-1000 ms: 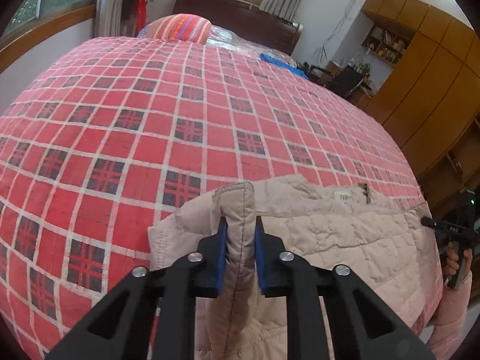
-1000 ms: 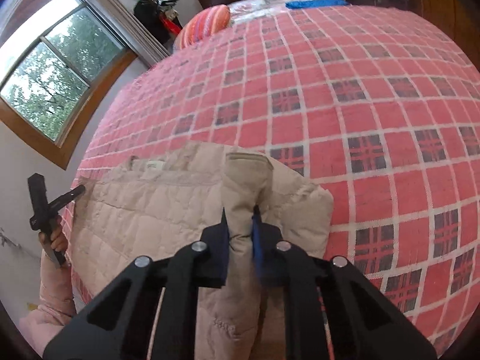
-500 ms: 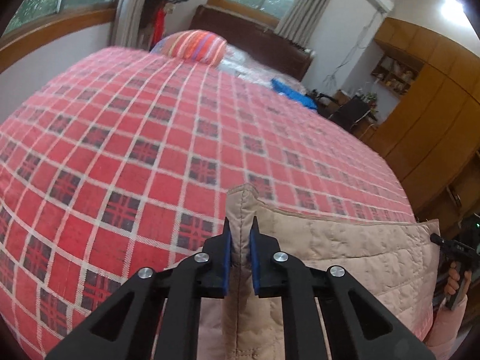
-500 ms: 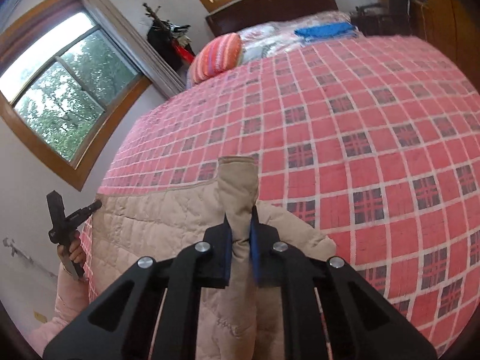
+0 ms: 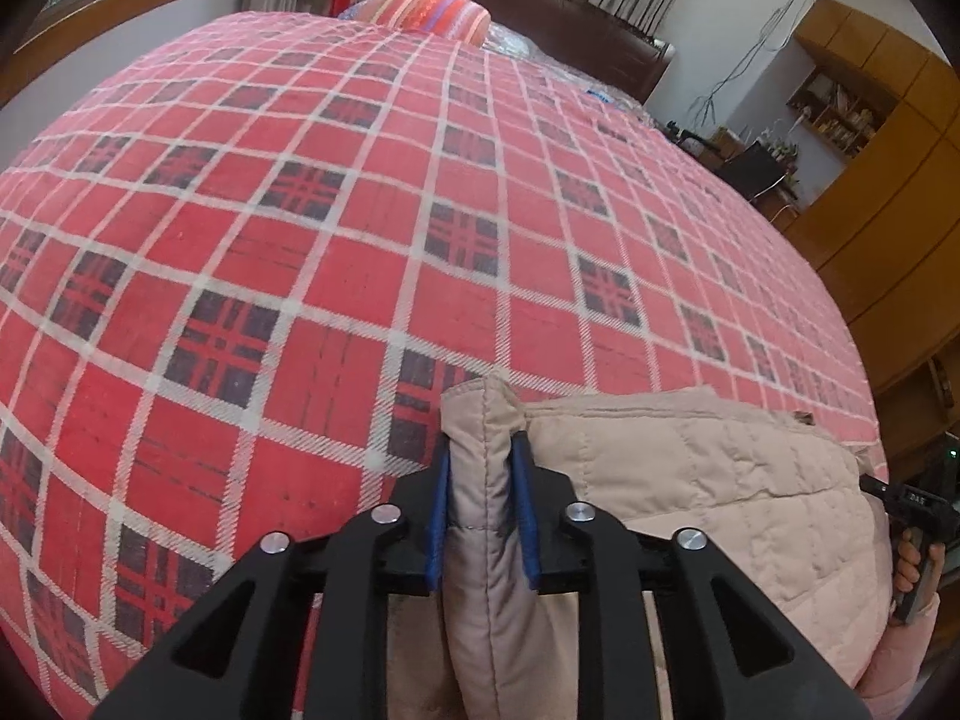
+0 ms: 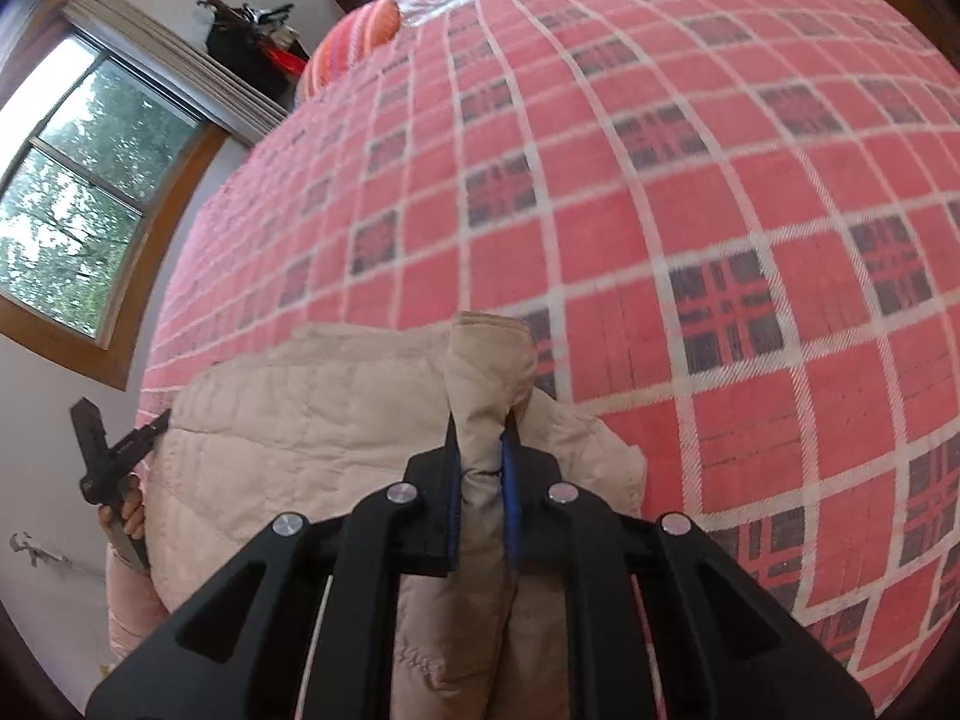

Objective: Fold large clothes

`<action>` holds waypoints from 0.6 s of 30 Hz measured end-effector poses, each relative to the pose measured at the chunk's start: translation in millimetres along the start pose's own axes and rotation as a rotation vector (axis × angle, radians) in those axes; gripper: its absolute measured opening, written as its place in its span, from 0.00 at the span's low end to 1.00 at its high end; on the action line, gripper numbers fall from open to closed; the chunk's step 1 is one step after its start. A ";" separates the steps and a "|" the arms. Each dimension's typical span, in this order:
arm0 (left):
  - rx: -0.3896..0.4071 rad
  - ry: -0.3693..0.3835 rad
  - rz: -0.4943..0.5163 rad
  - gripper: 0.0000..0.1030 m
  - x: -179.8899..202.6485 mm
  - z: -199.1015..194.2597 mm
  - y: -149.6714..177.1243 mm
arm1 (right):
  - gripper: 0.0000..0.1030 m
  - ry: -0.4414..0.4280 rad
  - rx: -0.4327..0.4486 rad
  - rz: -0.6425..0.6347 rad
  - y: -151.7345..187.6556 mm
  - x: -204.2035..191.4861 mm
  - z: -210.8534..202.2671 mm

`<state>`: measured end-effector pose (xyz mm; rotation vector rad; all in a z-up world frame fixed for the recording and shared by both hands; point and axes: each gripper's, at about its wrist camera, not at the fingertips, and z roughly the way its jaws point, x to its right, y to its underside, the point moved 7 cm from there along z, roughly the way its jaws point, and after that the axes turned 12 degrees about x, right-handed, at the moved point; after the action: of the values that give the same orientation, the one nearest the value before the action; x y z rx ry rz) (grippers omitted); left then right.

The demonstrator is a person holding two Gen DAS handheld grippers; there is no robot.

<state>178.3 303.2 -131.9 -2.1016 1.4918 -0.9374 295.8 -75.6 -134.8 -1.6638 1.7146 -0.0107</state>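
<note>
Both grippers have carried the beige quilted jacket (image 5: 708, 480) forward over the red plaid bed (image 5: 300, 252) since 1 s ago; collar label now hidden, fold edge leading. Left gripper (image 5: 480, 504) jaws nearly together, clamped on a bunched corner. Right gripper (image 6: 480, 480) same on the opposite corner. To do it well, I'd keep both at equal height, edge taut, lower together, then release flat.
</note>
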 end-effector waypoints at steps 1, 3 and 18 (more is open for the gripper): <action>-0.004 -0.001 -0.003 0.22 -1.1 0.6 0.1 | 0.11 0.005 -0.003 0.000 1.2 0.5 0.9; -0.002 -0.008 -0.006 0.25 -1.5 -1.6 0.0 | 0.13 0.012 -0.003 0.005 3.0 1.3 -0.3; 0.156 -0.043 0.056 0.34 30.9 -97.1 -26.9 | 0.22 0.064 0.115 -0.079 1.1 -20.9 -85.9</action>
<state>133.3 289.7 -37.6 -1.9476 1.4015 -0.9503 249.9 -97.7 -62.5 -1.6603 1.6626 -0.1984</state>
